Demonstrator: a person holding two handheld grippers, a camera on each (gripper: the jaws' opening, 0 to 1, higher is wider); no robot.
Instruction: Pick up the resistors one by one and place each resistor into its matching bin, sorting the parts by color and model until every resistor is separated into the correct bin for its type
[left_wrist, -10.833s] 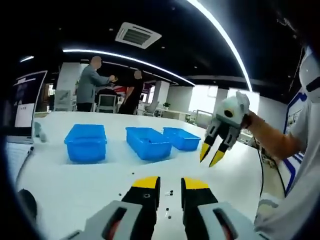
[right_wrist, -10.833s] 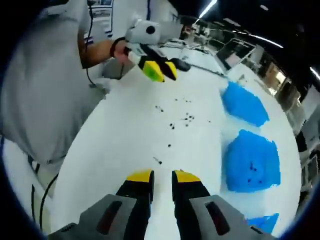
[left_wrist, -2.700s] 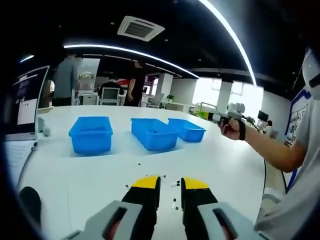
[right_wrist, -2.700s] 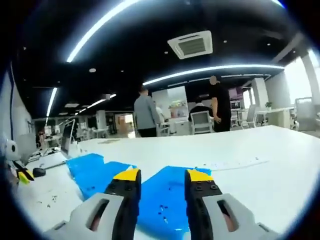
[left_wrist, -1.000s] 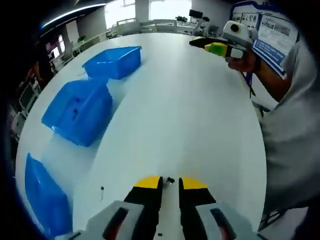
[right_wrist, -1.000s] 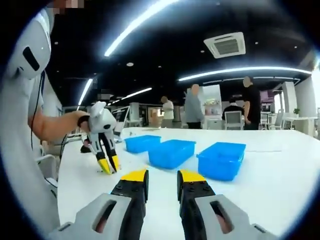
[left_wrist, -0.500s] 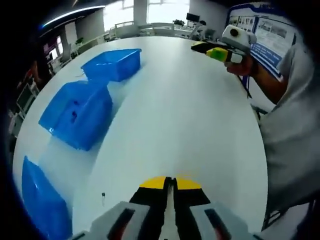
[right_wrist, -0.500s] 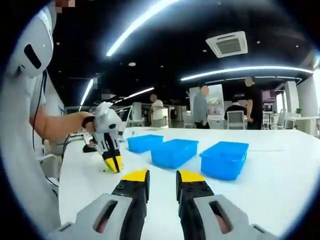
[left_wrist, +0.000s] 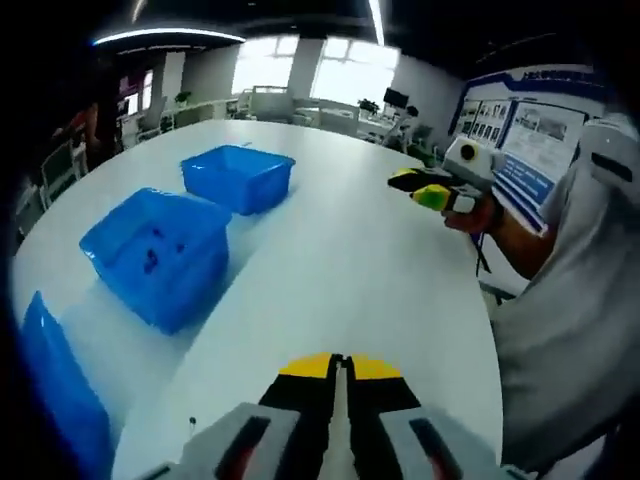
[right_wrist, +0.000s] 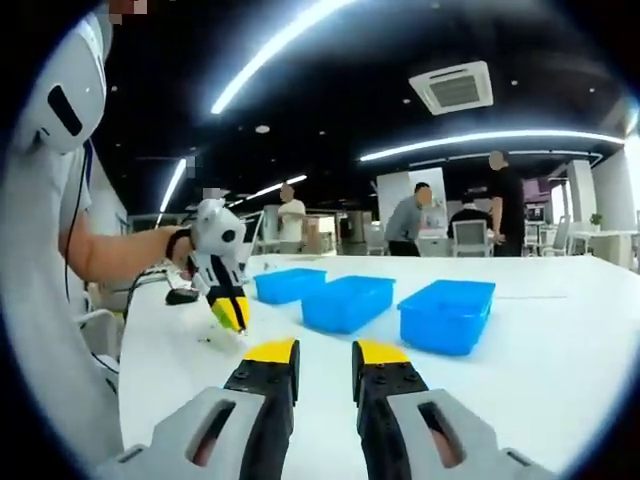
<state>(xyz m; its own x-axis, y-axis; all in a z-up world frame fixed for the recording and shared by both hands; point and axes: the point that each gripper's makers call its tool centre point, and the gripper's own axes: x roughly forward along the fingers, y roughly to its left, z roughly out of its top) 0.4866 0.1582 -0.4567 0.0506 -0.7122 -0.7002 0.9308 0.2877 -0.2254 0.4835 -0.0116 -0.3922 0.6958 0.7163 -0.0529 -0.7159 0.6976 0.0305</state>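
Bare table (left_wrist: 340, 250) beside the three bins (left_wrist: 160, 255), seemingly unobstructed.

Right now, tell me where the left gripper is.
In the right gripper view the left gripper hangs at left, just above the white table, left of the three blue bins.

white round table (left_wrist: 380, 270), three blue bins (right_wrist: 347, 301) in a row on it, one tiny dark resistor (left_wrist: 192, 421) near the closest bin
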